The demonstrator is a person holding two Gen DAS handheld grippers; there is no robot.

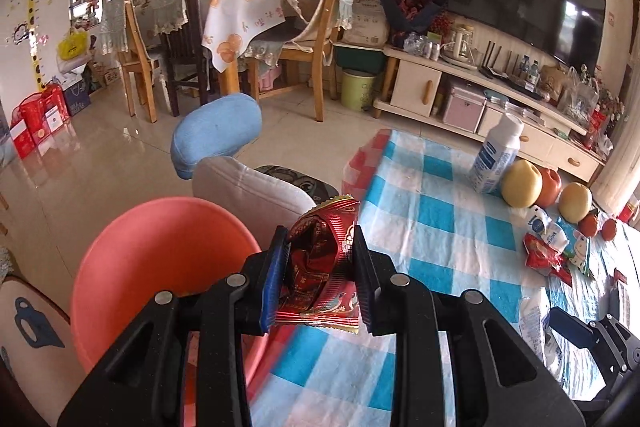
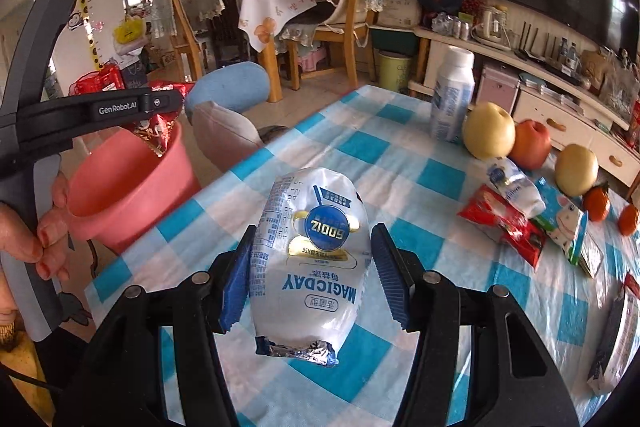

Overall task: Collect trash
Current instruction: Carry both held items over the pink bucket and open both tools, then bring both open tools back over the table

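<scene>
My left gripper point(image 1: 320, 275) is shut on a crumpled red foil wrapper point(image 1: 320, 267) and holds it by the rim of the pink plastic bin point(image 1: 160, 267); from the right wrist view the wrapper point(image 2: 160, 131) hangs over the bin point(image 2: 132, 187). My right gripper point(image 2: 310, 271) is open, its fingers on either side of a white MAGICDAY pouch point(image 2: 312, 259) that lies on the blue-checked tablecloth point(image 2: 420, 259). More wrappers lie to the right: a red packet point(image 2: 500, 223), a white pouch point(image 2: 514, 187) and a small carton point(image 2: 572, 227).
A white bottle point(image 2: 452, 95), two pears point(image 2: 488, 131), an apple point(image 2: 530, 143) and two tangerines point(image 2: 596, 203) stand at the table's far right. A flat box point(image 2: 616, 339) lies at the right edge. Cushions point(image 2: 224, 131) sit behind the bin.
</scene>
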